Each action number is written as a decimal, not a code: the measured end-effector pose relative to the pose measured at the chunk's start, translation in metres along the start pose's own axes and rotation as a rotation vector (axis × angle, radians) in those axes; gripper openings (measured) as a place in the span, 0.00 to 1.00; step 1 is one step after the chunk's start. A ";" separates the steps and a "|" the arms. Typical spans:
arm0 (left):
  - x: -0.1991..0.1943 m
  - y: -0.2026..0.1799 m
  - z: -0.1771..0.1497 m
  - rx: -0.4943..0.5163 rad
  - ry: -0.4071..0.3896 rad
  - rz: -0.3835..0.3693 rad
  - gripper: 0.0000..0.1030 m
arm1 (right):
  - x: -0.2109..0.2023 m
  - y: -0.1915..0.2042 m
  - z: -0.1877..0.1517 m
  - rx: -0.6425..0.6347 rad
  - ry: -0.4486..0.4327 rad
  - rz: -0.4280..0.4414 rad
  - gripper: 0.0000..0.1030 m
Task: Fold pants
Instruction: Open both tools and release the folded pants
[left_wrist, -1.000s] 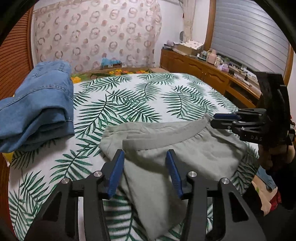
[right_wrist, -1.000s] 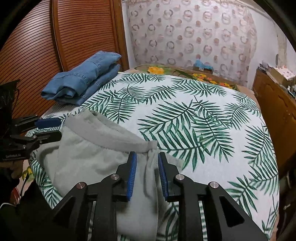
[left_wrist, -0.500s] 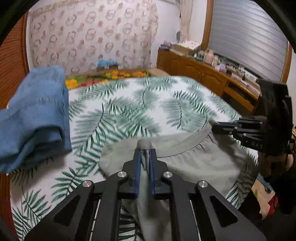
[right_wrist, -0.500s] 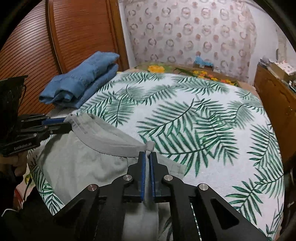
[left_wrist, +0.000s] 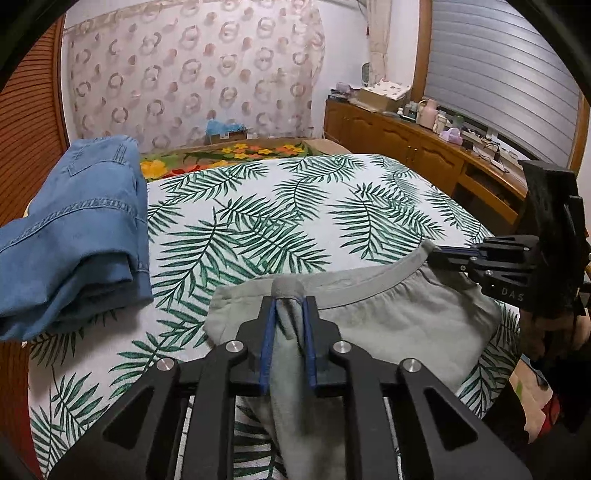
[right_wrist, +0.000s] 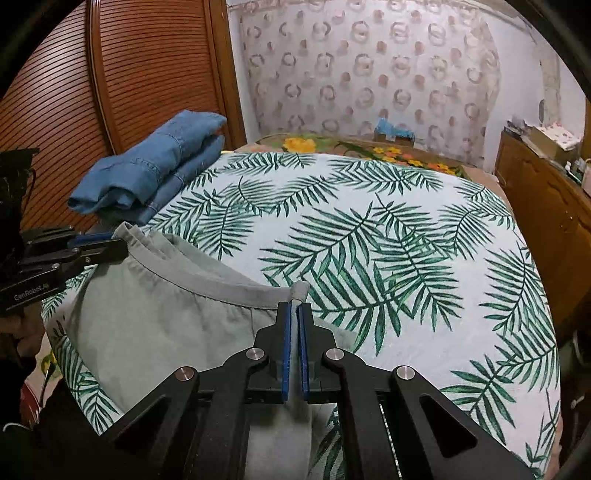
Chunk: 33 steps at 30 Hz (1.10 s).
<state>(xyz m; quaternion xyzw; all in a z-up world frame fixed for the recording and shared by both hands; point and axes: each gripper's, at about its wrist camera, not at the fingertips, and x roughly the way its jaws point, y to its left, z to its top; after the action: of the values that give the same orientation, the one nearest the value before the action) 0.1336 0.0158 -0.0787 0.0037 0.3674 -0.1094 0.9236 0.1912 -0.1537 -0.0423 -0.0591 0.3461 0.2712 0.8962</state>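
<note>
Leaf-print bed is carrying grey pants; both tools, spread a second ago, are now pinching the waistband: left tool loosening slightly, right tool clamping tight, ready for folding.

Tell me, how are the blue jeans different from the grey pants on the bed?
The blue jeans are denim, while the grey pants are soft with a stretchy waistband. The jeans sit folded in a pile at the bed's far left edge, and the grey pants lie spread near the front. Nothing touches the jeans; the left gripper and right gripper pinch the pants' waistband. Both rest on the bed.
</note>
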 end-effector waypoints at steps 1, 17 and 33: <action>0.000 0.001 0.000 -0.003 0.000 0.002 0.22 | -0.001 0.000 0.002 0.002 0.000 0.000 0.04; 0.007 0.007 -0.010 -0.042 0.013 0.034 0.72 | -0.023 0.005 0.000 0.001 0.005 -0.009 0.39; 0.029 0.021 -0.019 -0.074 0.081 0.033 0.72 | -0.011 0.017 -0.022 -0.044 0.049 -0.047 0.47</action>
<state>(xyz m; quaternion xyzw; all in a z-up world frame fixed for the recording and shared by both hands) 0.1455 0.0323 -0.1144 -0.0200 0.4080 -0.0804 0.9092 0.1628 -0.1508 -0.0499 -0.0935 0.3604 0.2560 0.8921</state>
